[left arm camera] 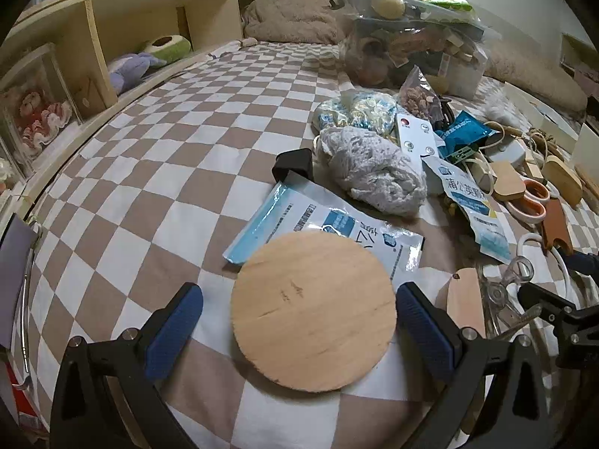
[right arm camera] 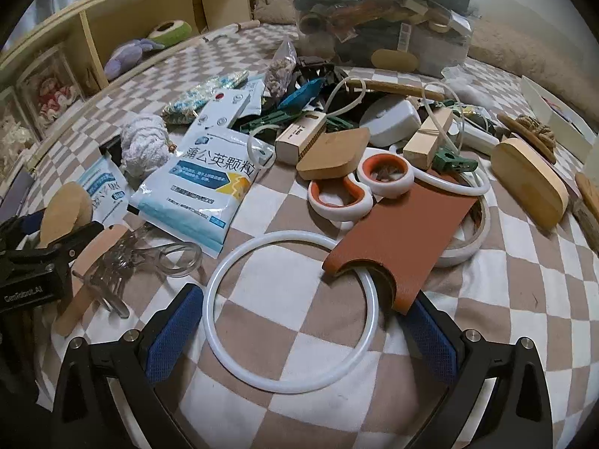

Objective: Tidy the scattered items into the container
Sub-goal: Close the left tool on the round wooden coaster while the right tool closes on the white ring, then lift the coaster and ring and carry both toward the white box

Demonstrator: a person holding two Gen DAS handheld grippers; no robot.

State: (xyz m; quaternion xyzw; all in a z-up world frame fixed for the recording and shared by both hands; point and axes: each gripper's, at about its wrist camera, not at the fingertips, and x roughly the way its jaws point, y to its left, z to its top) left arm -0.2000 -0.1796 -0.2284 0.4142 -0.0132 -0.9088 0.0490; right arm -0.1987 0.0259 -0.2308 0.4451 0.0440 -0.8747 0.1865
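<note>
Both grippers, left gripper (left arm camera: 299,321) around the stiff, probably light wooden disc (left arm camera: 313,310) and right gripper (right arm camera: 301,331) around the thin white ring (right arm camera: 290,312), are standing wide open, gripping nothing.

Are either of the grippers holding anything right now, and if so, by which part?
Nothing is held. The left gripper is open, straddling the round wooden disc without clamping it. The right gripper is open over the white ring.
</note>
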